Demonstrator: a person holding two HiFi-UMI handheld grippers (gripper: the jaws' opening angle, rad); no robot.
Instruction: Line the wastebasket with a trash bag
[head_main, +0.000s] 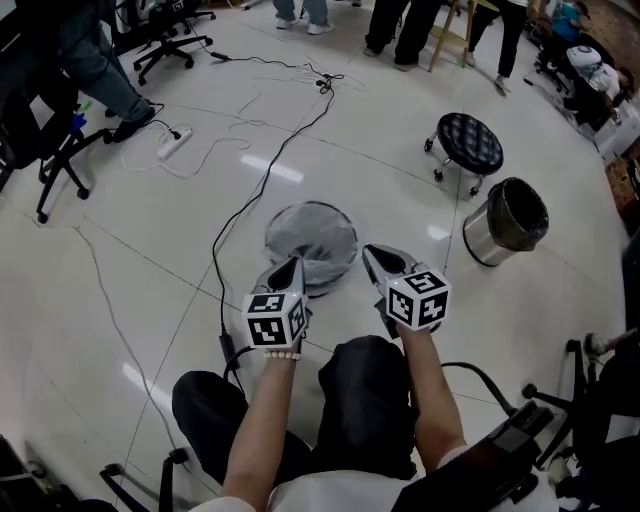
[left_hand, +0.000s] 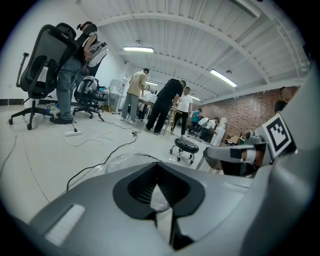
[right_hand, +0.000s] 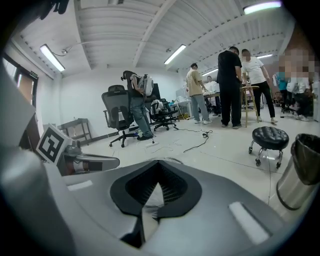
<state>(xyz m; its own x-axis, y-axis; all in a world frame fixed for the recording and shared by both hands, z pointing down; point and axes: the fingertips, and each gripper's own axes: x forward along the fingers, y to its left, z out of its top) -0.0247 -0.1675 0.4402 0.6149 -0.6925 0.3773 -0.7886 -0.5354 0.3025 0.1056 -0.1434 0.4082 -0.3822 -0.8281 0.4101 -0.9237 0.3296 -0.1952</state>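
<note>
A round wastebasket (head_main: 311, 232) stands on the floor in front of my knees in the head view, with a thin grey translucent trash bag (head_main: 322, 268) draped in and over it. My left gripper (head_main: 293, 266) is at the basket's near-left rim, jaws shut, with crumpled bag film pinched at the tips (left_hand: 159, 186). At the near-right rim is my right gripper (head_main: 370, 253), also shut, with a bit of film in its tips (right_hand: 158, 185). The bag's clear edge (left_hand: 125, 159) shows just past the left jaws. Each gripper view shows the other gripper's marker cube beside it.
A steel bin with a black liner (head_main: 508, 222) stands to the right, with a black round stool (head_main: 469, 143) behind it. A black cable (head_main: 270, 175) runs across the white floor to a power strip (head_main: 174, 143). Office chairs (head_main: 60, 150) and standing people are at the far side.
</note>
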